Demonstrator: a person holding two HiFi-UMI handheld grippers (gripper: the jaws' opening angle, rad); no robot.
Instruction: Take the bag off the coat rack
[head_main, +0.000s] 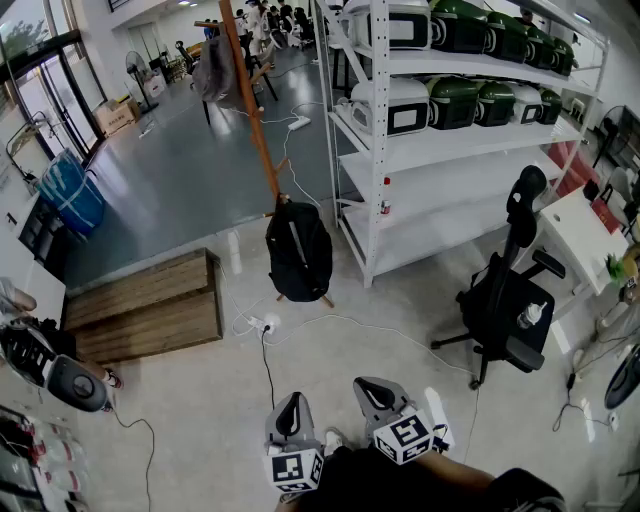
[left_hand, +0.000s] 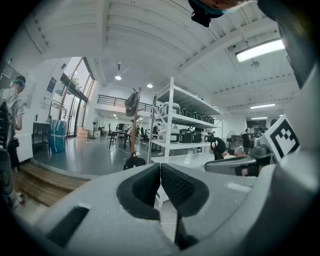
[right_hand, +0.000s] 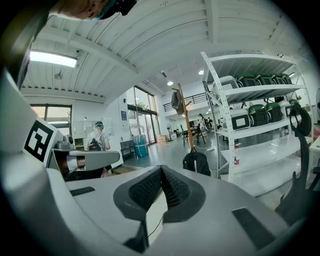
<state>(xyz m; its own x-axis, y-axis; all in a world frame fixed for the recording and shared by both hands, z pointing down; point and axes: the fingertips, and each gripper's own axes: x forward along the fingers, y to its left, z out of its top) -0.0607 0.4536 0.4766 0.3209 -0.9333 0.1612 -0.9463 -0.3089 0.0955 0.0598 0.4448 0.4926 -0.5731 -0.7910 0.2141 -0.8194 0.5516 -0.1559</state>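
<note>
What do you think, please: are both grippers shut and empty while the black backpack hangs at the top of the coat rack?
Not quite. The head view shows the backpack low at the foot of the coat rack, not at its top; only a grey item hangs up there. The left gripper and right gripper are indeed shut and empty.
</note>
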